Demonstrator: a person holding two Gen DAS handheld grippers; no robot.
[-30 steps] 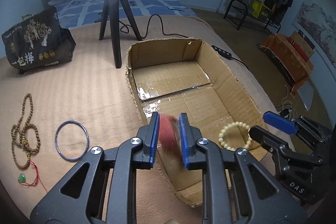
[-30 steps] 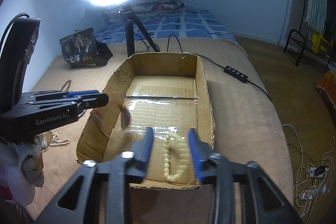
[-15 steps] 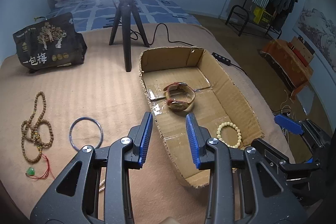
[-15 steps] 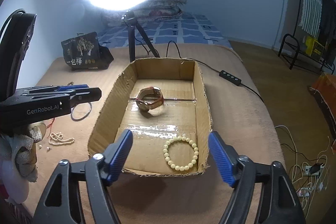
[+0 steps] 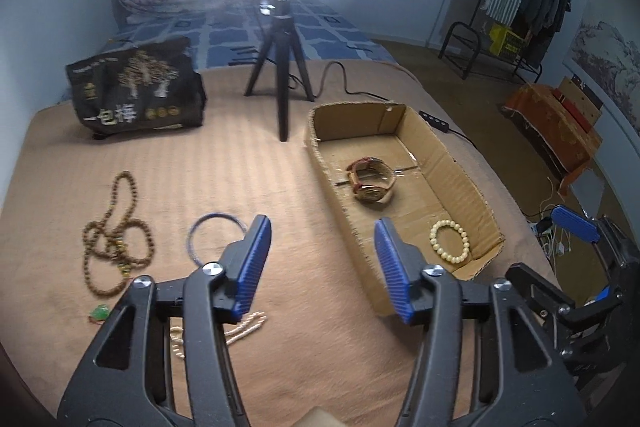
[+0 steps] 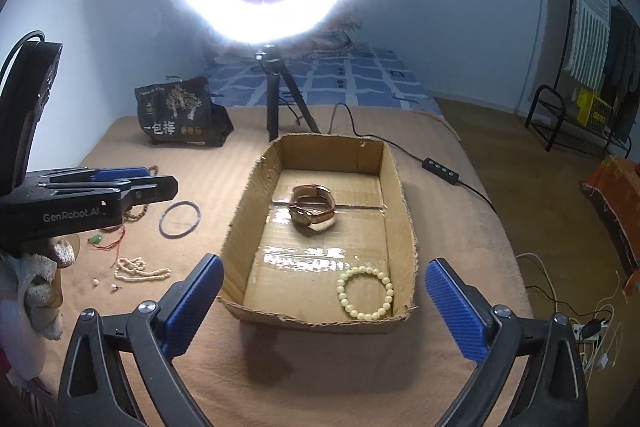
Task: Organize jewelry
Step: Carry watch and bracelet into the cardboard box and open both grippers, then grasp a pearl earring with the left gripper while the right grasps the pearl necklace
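Lying loose on the tan bedcover (image 5: 248, 171) outside the cardboard box (image 5: 456, 167) are the pieces not yet sorted: a long brown bead necklace (image 5: 114, 235) with a green pendant (image 5: 98, 313), a thin dark bangle (image 5: 216, 237) and a pale pearl strand (image 6: 140, 269) with two tiny loose bits beside it. Already inside the box are a watch (image 6: 312, 209) near the middle and a cream bead bracelet (image 6: 365, 291) in the near right corner.

Both claws have just been opening and stand apart with nothing between them: the left gripper (image 5: 320, 263) at a middling gap above the cover between the bangle and the box wall, the right gripper (image 6: 322, 301) very wide in front of the box's near wall.

Everything here is probably light. The strands are limp and will dangle and swing, so pinching a bunched section seems safest. The bangle is stiff, thin and likely slippery; it lies flat on soft fabric, so one pad must press in beside its rim. The box walls are low but ragged, and trailing beads could snag there. Open cover around the pieces leaves easy room, with the tripod (image 5: 280, 83) and the black bag (image 5: 136, 91) well back.
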